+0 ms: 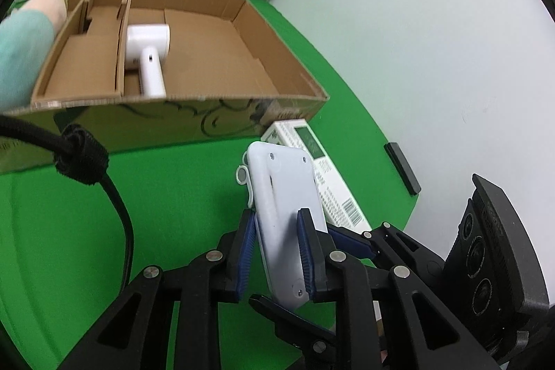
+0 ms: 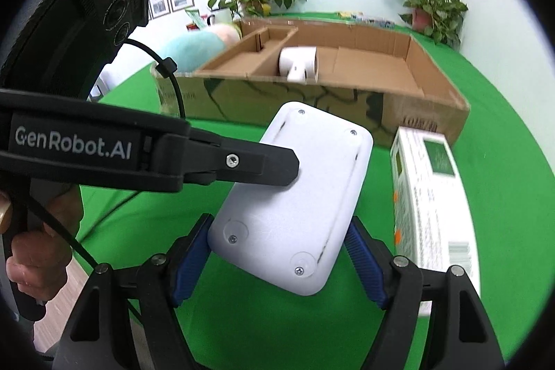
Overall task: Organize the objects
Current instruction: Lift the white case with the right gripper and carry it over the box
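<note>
- Gripping a pale lavender plastic device (image 1: pixel 288 214) by its thin edges, the left gripper (image 1: pixel 277 255) holds it above the green table cover (image 1: pixel 166 231), its blue ribbed pads (image 1: pixel 245 252) pressed against both sides.
- Flanking the same device (image 2: pixel 295 196) at its lower end, the right gripper (image 2: pixel 277 259) stands wide, with blue pads (image 2: pixel 189 262) close beside the casing; whether they touch it cannot be told.
- Seen from the right wrist, the left gripper's black finger crosses the casing from 9 o'clock.
- Smooth and matte, the casing is a rounded rectangle with a screw at each corner and shallow round pads; a small loop juts from one long edge.
- Beyond it, toward 12 o'clock, sits an open corrugated cardboard box (image 1: pixel 284 58) with an inner divider, holding a glossy white hair dryer (image 1: pixel 147 54).
- At 3 o'clock of the device, a long white printed carton (image 2: pixel 430 196) with a green panel and barcode lies on the cover, just beside the box.
</note>
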Tool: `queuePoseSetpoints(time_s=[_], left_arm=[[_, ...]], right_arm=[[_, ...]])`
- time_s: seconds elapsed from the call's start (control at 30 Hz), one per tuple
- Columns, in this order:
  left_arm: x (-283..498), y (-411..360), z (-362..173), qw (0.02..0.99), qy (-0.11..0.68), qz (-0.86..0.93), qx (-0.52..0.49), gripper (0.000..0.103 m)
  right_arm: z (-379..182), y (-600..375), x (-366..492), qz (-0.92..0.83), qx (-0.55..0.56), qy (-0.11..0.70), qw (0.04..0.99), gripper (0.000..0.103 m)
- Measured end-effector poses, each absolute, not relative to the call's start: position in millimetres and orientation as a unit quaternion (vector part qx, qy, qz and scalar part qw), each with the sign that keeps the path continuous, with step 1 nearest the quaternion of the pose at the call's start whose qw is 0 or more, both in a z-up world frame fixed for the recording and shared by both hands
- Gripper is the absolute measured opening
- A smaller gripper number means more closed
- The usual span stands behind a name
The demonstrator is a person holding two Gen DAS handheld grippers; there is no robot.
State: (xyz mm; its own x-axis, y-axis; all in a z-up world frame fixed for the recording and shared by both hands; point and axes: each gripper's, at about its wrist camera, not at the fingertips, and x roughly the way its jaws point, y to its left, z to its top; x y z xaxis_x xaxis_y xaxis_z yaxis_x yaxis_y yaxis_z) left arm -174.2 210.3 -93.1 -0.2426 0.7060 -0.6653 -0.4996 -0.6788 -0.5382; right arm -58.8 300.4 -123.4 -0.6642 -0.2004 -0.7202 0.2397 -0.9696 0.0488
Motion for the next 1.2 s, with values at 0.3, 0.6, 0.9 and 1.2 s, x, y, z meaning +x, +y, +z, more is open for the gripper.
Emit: queuePoseSetpoints(time_s=[0.3,0.6,0.9,1.2], left_arm=[[-191,214,-44,0.383,-0.099,0.808,-0.437,0.021],[-224,219,-6,0.370,-0.093,0.830,-0.408,0.021],[-279,225,6,0.356,-0.101,0.833,-0.412,0.021],[-333,232,-29,0.338,-0.123,0.815,-0.454,0.021]], right_arm=[[-88,304,-81,-0.928,0.348,0.031,0.128,0.075],[-59,312,-117,-0.933,0.327,0.033,0.145,0.075],[-48,320,-163,-0.926,0.337,0.030,0.165,0.075],[-69,325,-206,-0.901,0.390,0.017,0.186,0.075]])
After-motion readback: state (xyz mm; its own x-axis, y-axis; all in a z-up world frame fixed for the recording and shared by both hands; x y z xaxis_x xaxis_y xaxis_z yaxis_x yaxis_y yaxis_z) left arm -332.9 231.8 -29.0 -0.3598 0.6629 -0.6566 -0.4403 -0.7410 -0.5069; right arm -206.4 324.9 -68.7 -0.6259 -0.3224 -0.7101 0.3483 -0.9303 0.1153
